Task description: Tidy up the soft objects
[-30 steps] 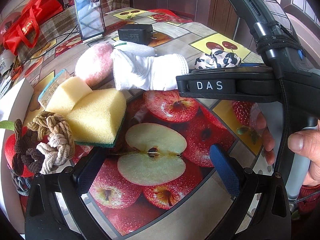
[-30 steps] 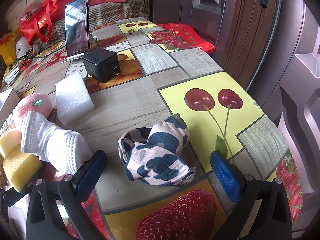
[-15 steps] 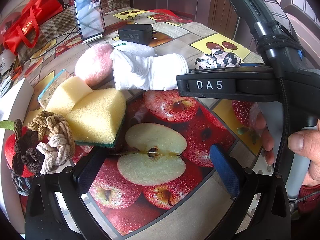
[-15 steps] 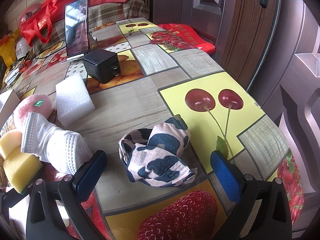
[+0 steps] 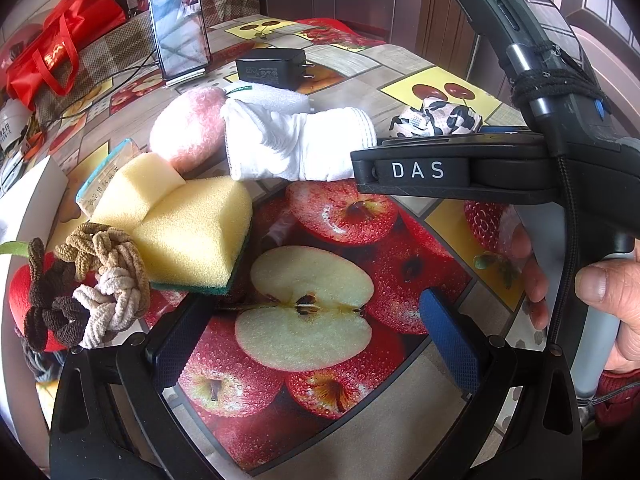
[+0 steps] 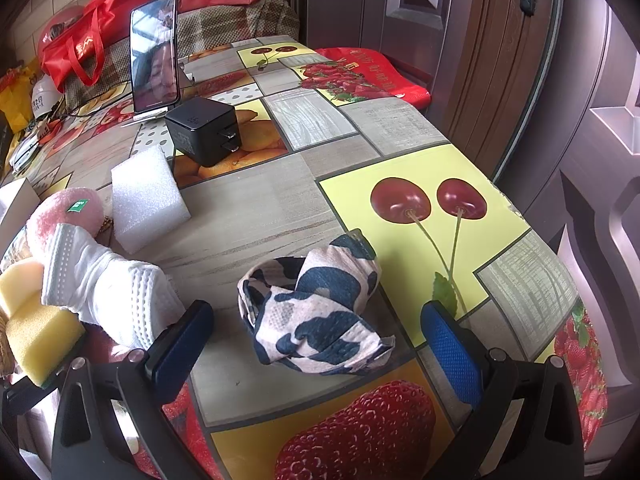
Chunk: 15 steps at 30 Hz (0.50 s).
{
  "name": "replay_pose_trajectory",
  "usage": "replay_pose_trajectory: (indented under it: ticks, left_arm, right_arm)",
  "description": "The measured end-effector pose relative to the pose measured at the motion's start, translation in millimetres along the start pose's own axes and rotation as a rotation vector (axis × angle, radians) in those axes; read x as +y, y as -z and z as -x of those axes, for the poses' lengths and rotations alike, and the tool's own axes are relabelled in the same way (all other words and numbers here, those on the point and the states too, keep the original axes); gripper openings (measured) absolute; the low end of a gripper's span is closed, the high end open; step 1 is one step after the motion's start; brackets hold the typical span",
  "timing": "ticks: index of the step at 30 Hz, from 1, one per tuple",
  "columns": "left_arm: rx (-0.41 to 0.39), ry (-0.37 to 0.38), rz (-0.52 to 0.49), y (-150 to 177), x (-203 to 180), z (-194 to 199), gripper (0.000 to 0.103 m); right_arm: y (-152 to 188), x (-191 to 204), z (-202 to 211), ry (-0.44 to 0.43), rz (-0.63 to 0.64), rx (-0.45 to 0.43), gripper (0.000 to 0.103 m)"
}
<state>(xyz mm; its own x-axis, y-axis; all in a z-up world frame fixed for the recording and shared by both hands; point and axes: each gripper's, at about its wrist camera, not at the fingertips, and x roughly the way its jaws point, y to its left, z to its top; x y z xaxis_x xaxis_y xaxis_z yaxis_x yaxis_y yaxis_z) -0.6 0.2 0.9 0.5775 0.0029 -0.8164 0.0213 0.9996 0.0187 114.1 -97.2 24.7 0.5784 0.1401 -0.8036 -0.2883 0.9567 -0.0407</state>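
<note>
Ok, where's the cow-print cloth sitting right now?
In the right wrist view the cow-print cloth lies bunched on the table between the open right gripper's fingers, right of the white sock, just below-left of the printed cherries.

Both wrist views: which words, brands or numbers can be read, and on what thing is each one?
"DAS": right gripper's side.
"2022 10 04", rest blurred: packet under the yellow sponge.
Too small or blurred: charger print, red bag logo, green tag on the pink plush.
</note>
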Motion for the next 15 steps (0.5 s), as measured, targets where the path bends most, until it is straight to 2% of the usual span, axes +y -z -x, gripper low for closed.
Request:
replay_pose_trajectory:
  ticks: [15]
  left_arm:
    - [-0.001,0.001,0.003,-0.6,-1.7,-0.9,0.103]
  right_arm:
    - [-0.3,-0.9,0.9,-0.016,-0.007,-0.008,0.103]
